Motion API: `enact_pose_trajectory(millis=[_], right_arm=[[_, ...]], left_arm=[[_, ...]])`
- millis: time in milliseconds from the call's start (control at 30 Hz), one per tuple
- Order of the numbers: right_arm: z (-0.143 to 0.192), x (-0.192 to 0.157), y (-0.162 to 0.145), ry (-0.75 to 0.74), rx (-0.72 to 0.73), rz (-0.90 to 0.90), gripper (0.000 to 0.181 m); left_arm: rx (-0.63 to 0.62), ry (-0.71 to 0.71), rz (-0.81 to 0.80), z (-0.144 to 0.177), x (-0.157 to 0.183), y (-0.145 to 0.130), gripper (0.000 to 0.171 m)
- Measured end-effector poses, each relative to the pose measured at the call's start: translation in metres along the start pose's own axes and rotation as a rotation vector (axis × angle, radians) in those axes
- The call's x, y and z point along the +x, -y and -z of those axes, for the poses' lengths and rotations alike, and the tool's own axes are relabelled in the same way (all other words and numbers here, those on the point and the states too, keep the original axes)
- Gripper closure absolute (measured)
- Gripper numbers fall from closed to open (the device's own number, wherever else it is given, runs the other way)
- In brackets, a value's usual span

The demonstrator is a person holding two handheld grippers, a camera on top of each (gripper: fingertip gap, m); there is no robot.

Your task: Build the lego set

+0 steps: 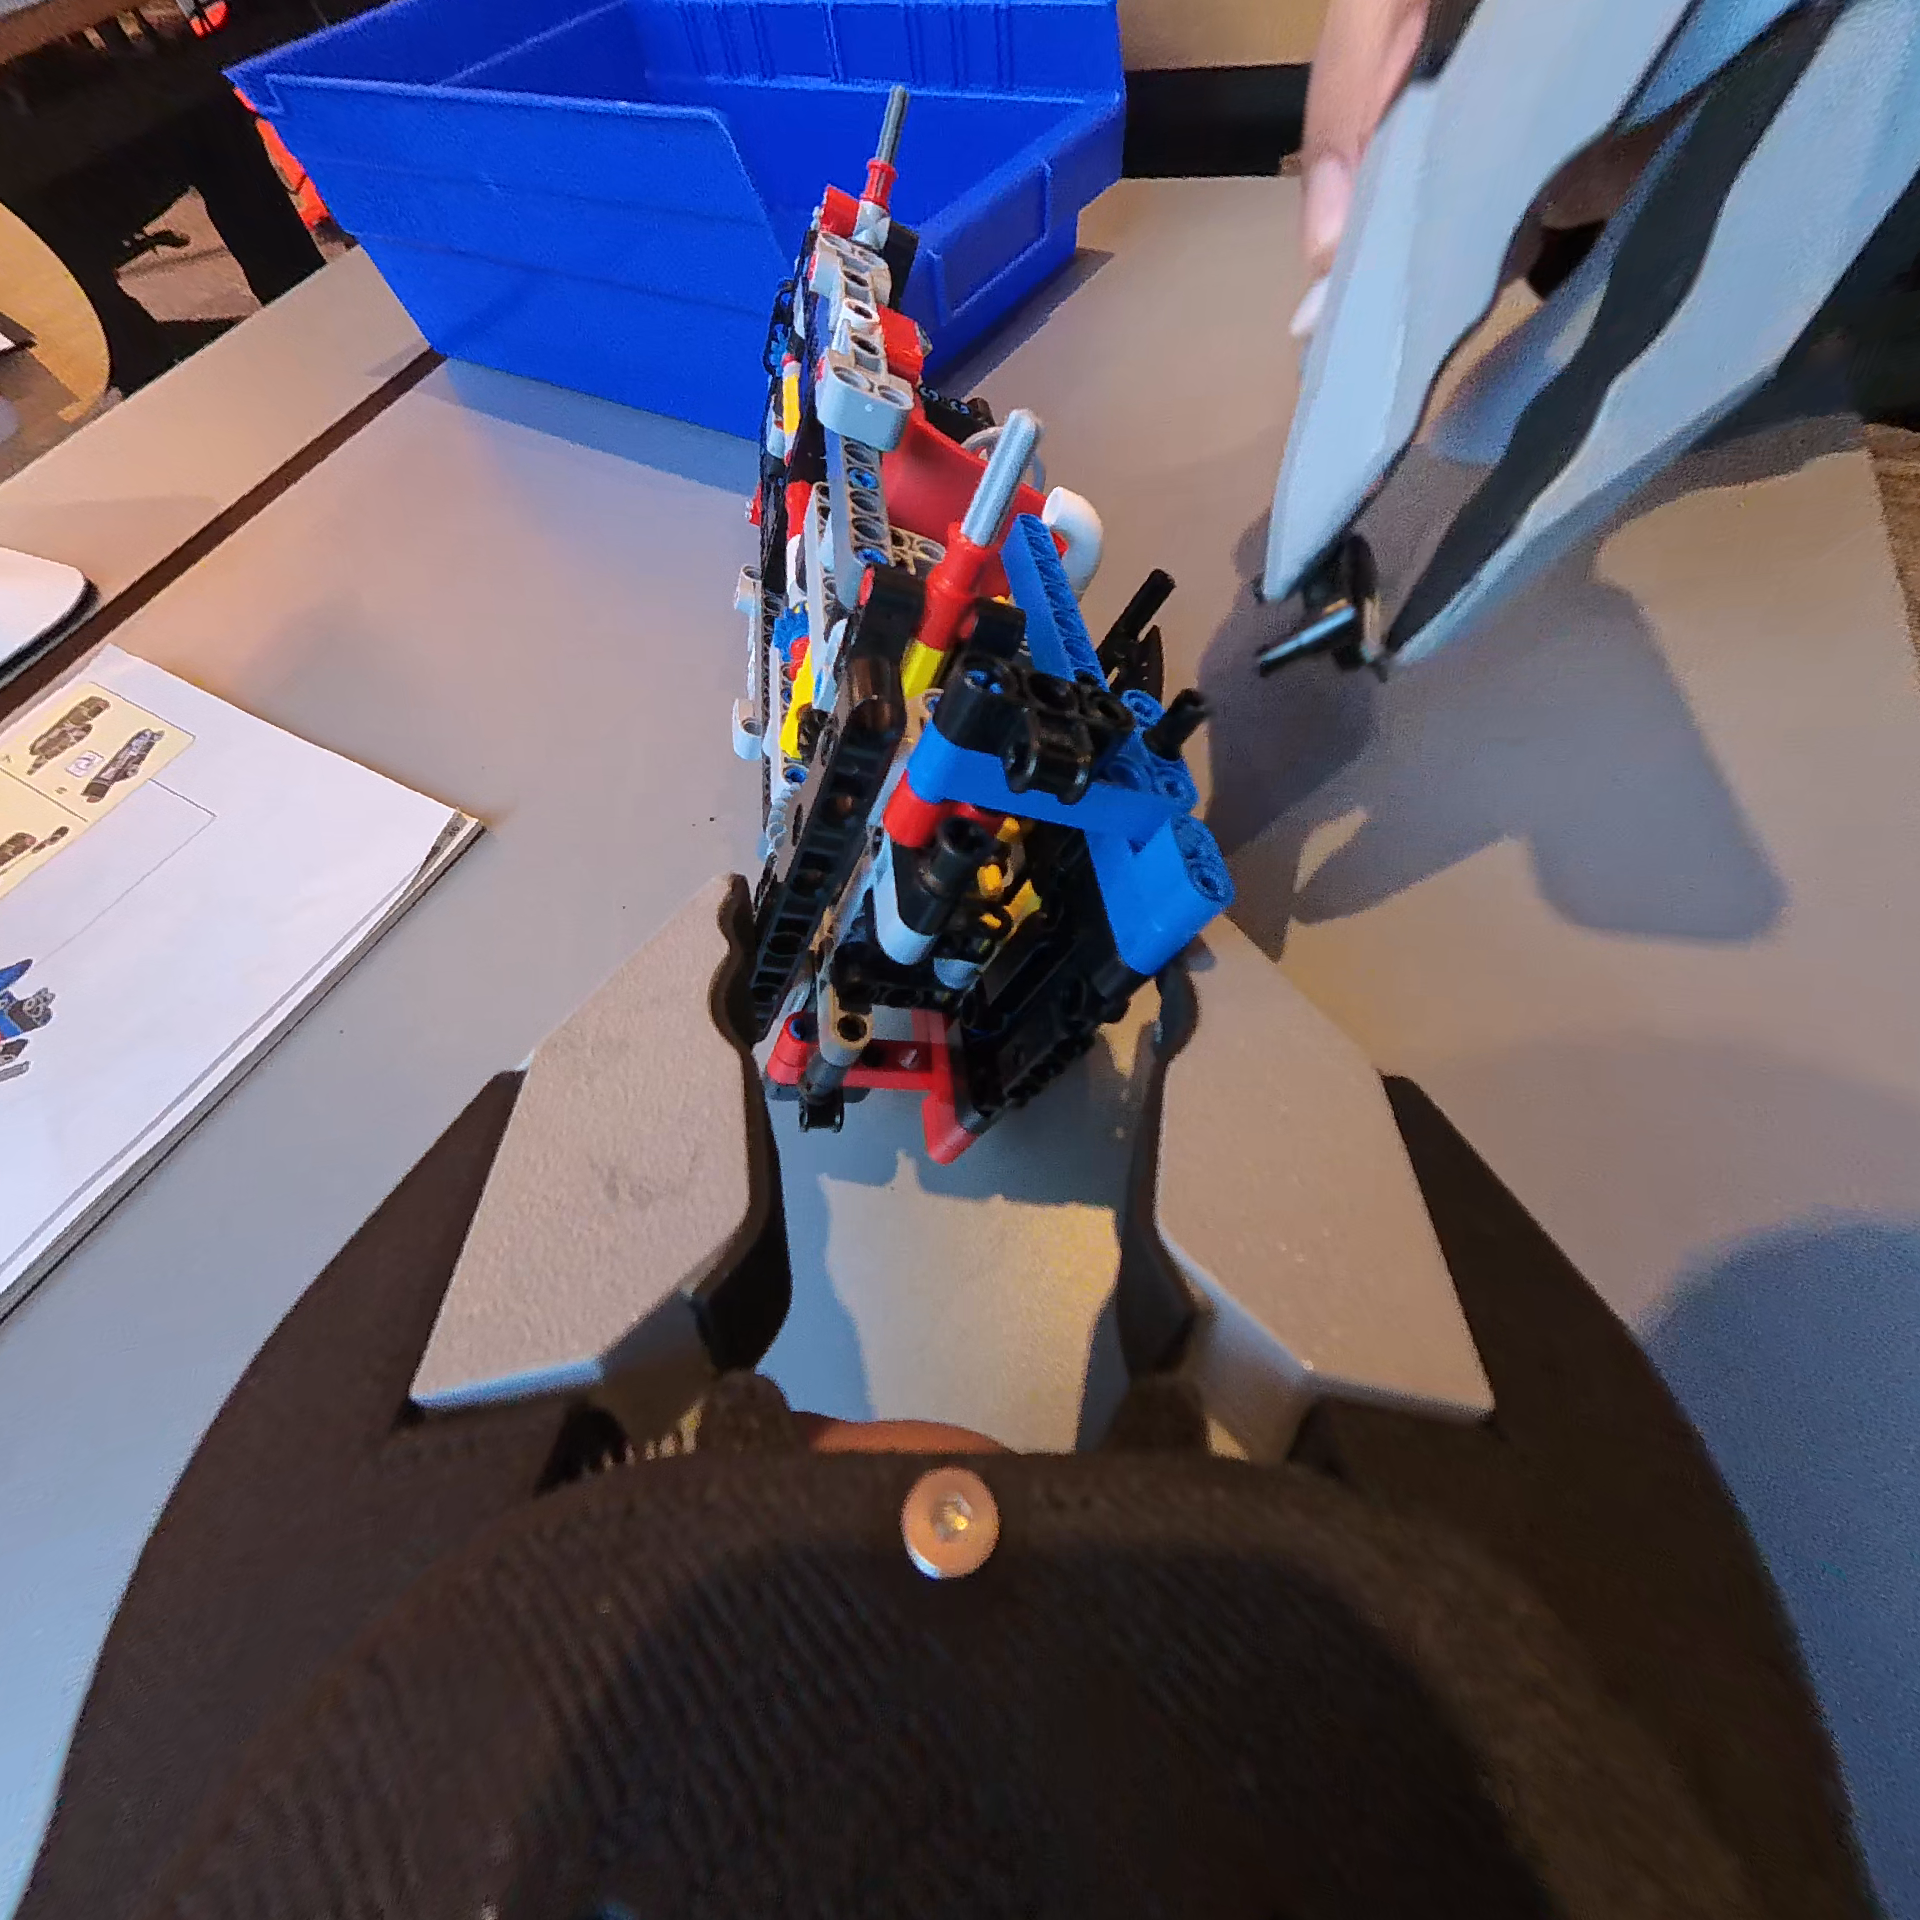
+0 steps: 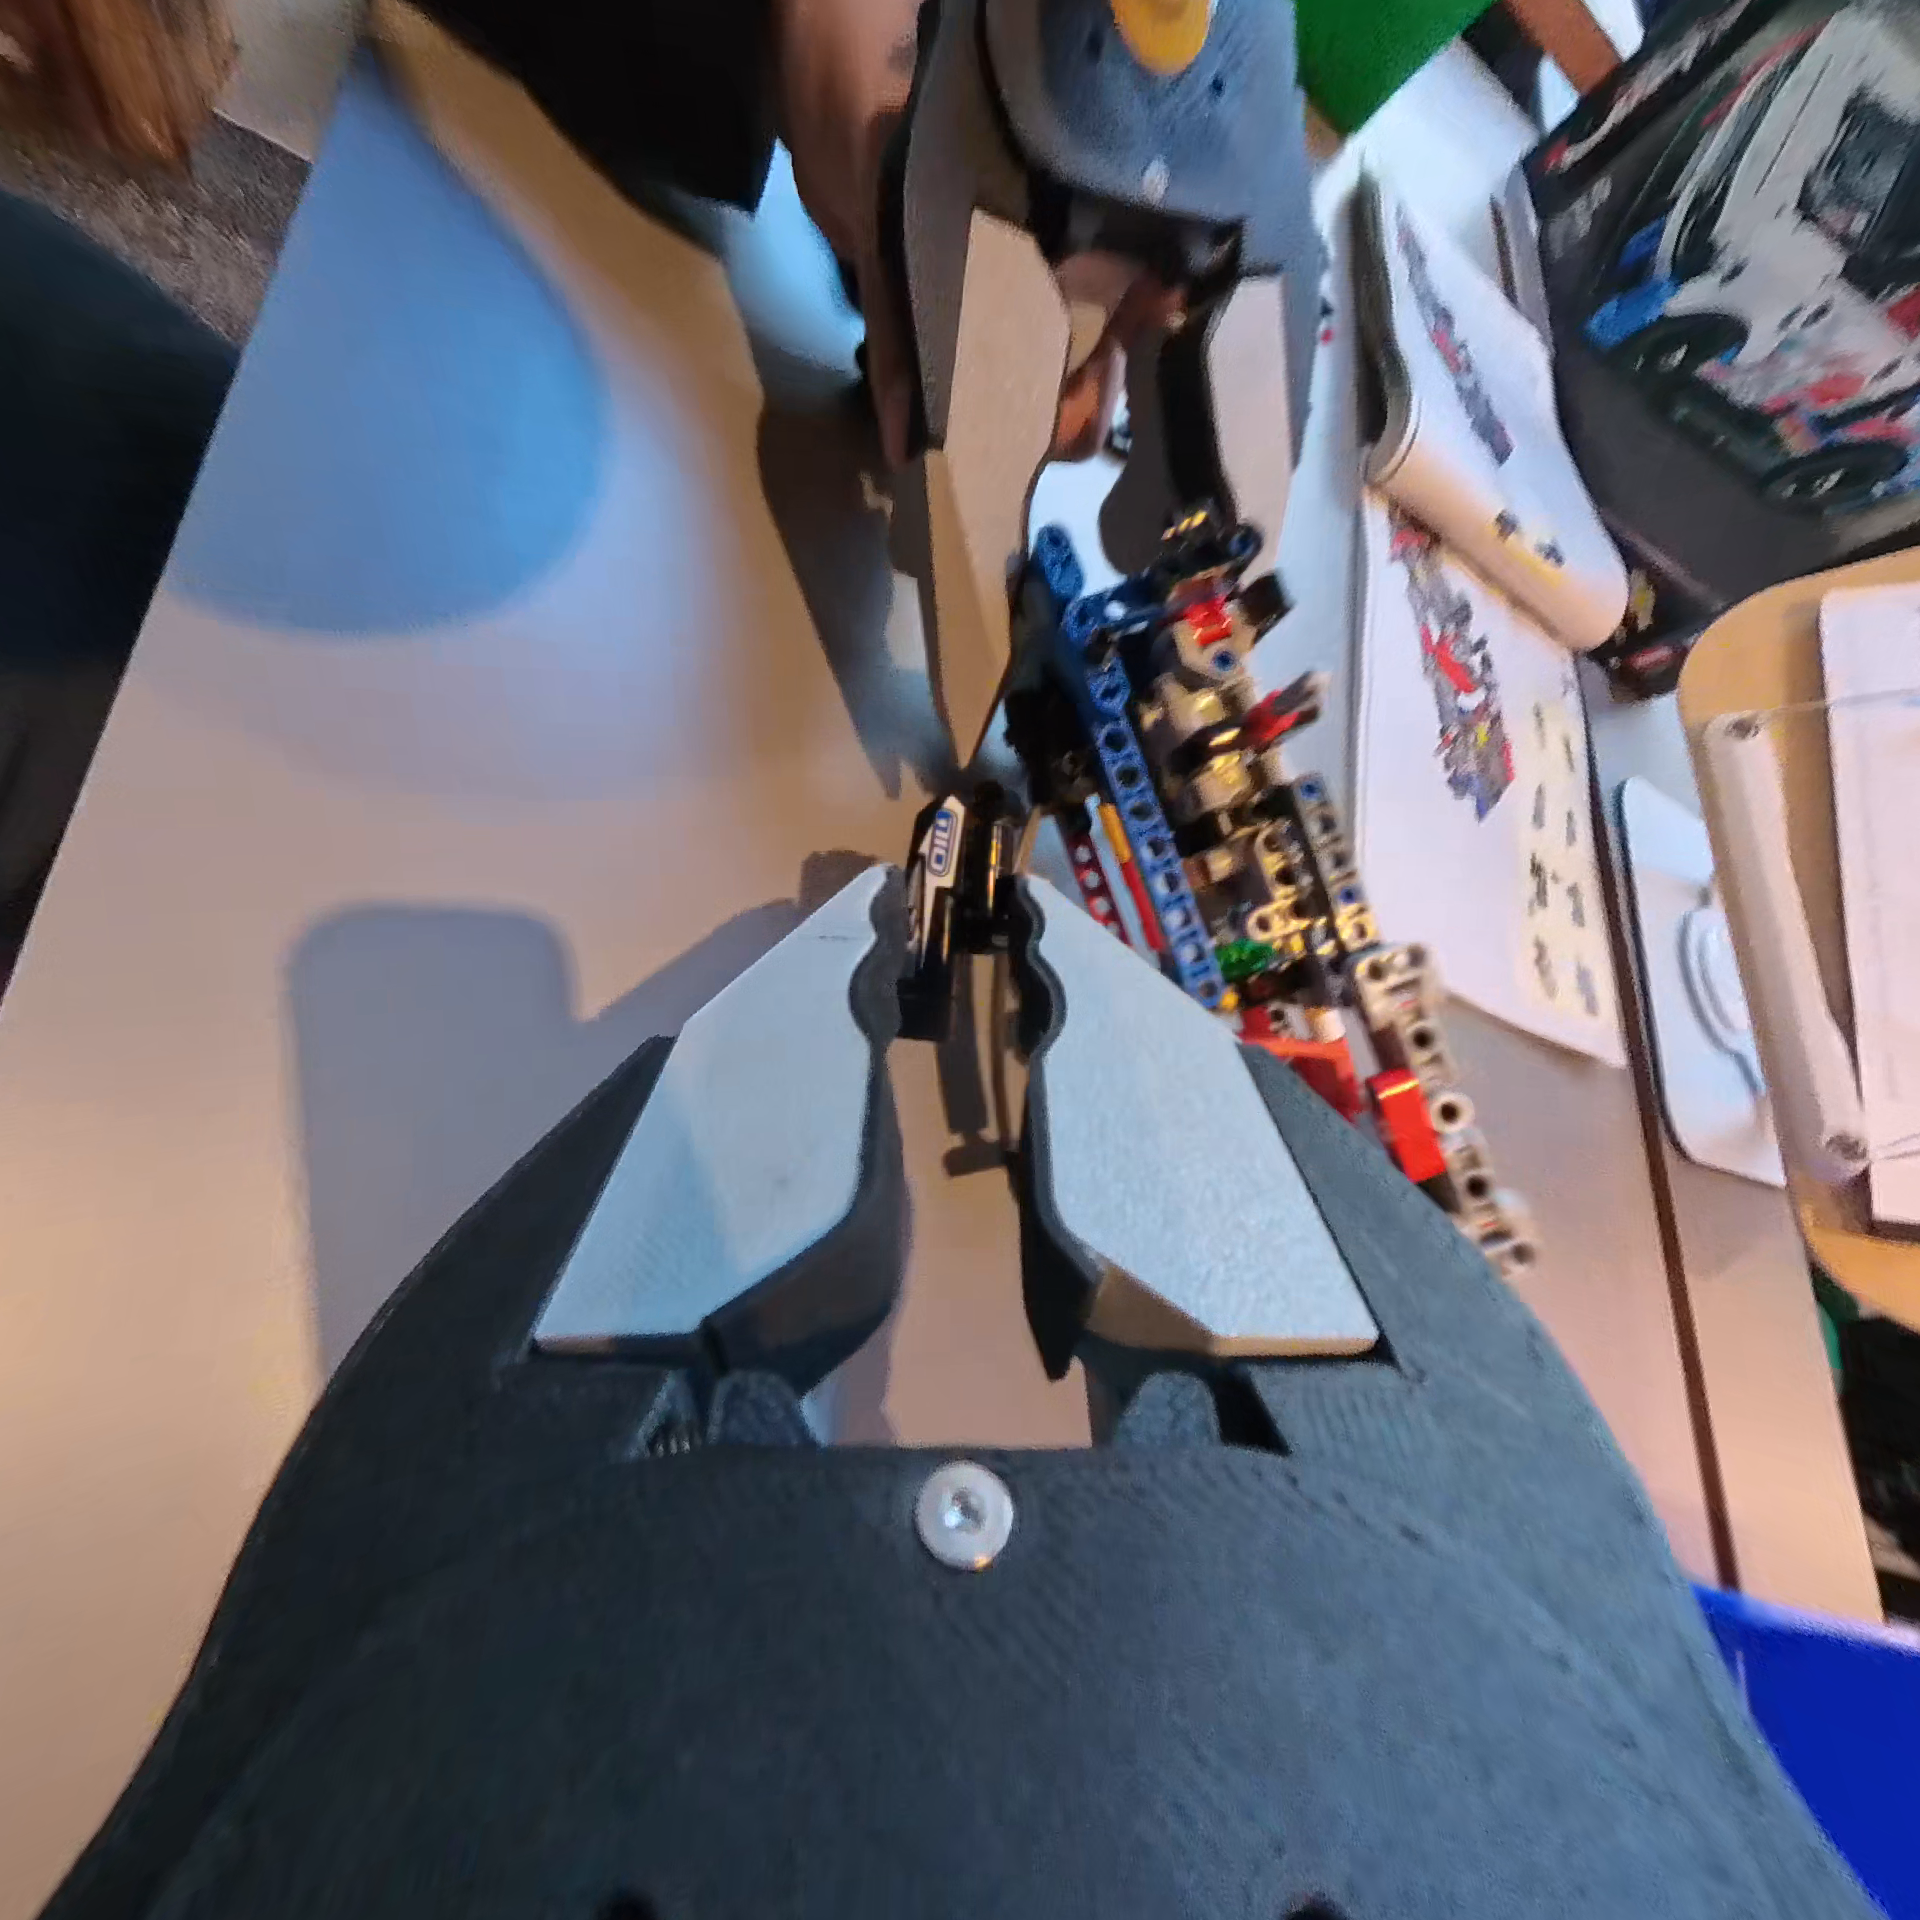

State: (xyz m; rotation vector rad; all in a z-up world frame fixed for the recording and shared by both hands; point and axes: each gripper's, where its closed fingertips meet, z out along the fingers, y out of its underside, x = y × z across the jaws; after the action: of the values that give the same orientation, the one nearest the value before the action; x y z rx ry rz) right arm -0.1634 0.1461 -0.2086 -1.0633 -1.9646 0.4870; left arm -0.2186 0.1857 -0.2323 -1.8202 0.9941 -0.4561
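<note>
A pale grey table fills both views, lit warmly from one side so that soft shadows are thrown across it; a dark seam is seen running across it towards the left edge. Nearest in the left wrist view, the left gripper is seen with its fingers clamped on the near end of the lego model, a long assembly of blue, black, red, yellow and grey beams that is held on edge, its lower end close to the tabletop. To the left, an open instruction booklet is laid flat on the table. To the right of the model, near but apart from it, the right gripper is held above the surface, its fingers closed on a small black piece bearing a white and blue sticker. Beyond the model a blue plastic bin is set on the table. In the right wrist view a printed box is seen past the booklet, and dark carpet is visible beyond the table's edge.
</note>
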Motion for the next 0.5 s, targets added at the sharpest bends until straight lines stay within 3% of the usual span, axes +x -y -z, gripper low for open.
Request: enact_pose_trajectory(millis=[67, 100, 200, 500], right_arm=[[0.001, 0.006, 0.008, 0.026, 0.029, 0.011, 0.166], [0.001, 0.01, 0.01, 0.028, 0.039, 0.019, 0.178], [-0.006, 0.019, 0.014, 0.034, 0.075, 0.025, 0.178], [-0.024, -0.003, -0.011, 0.166, 0.022, -0.102, 0.178]], left_arm=[[0.002, -0.015, 0.007, 0.001, 0.0, 0.0, 0.096], [0.003, -0.026, 0.009, 0.002, 0.0, -0.001, 0.096], [0.006, -0.068, 0.006, 0.004, 0.0, -0.002, 0.096], [-0.002, -0.093, 0.016, 0.004, 0.0, -0.004, 0.093]])
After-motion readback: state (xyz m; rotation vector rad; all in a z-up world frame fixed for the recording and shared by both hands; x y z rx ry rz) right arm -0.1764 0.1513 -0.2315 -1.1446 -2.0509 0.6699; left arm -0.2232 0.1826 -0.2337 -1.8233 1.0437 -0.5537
